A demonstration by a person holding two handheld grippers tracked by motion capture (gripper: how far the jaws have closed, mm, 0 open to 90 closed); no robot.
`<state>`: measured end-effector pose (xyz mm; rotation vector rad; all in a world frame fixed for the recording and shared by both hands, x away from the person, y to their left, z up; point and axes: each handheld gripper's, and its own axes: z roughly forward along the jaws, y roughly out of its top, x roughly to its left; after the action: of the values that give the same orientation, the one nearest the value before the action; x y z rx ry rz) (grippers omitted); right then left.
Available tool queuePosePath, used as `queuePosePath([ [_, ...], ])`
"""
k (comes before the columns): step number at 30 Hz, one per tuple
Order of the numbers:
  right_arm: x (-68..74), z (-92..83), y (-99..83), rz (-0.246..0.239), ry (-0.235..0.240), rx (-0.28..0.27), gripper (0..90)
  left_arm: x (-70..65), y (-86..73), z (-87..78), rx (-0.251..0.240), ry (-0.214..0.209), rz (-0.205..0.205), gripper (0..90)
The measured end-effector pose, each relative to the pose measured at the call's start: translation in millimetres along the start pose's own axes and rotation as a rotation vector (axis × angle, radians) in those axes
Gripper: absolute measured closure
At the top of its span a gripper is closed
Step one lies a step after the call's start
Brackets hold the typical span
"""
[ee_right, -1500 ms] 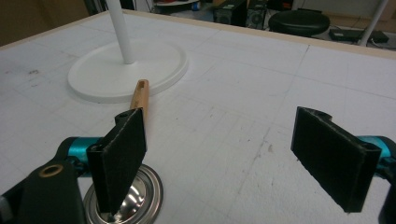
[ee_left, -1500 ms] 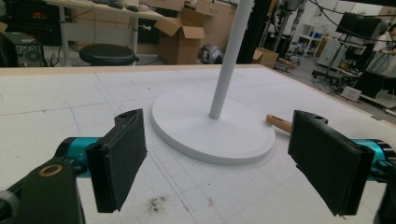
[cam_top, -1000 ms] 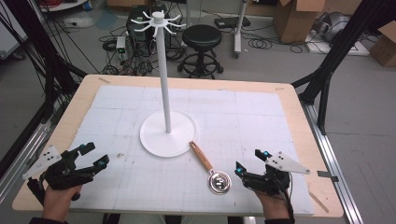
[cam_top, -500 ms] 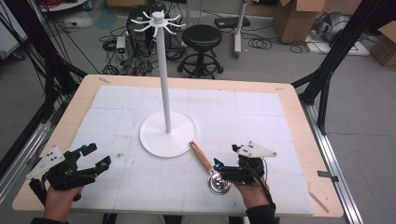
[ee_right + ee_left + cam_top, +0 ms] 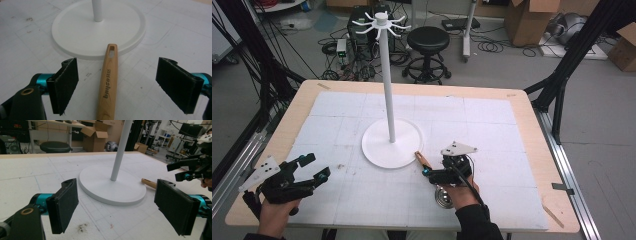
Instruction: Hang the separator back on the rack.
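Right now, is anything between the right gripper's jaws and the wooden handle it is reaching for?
Nothing visible. The right gripper is open, and the wooden handle lies on the table mat between its two jaws, with bare mat on either side. The handle's slotted tip rests at the rim of the white stand base.

Black tongs (image 5: pixel 117 87), teal joints, grey plates, dark sleeve (image 5: pixel 477 222)

Wooden handle (image 5: pixel 109 82), one dark lowercase word burned along its length, running from 6 toward 12 o'clock in the right gripper view, appears to read "bayco", closing letters unclear, no other legible text, label or number on anything else
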<state>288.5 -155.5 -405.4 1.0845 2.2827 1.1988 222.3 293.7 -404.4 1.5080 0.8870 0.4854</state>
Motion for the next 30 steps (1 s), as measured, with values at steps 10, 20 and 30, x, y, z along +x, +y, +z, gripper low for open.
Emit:
queuePosePath([
  [10,0.6,29.9,-0.4,-0.024,-0.031,0.133,17.4,-0.1,0.1,0.2,-0.001,-0.002,-0.002,19.7],
  [20,6.1,43.7,-2.0,-0.050,-0.020,0.204,34.4,-0.4,0.3,0.0,-0.001,-0.004,0.001,19.7],
  [30,8.4,48.9,-3.2,-0.048,-0.025,0.240,52.7,-0.5,0.3,0.2,0.001,-0.008,0.000,19.7],
])
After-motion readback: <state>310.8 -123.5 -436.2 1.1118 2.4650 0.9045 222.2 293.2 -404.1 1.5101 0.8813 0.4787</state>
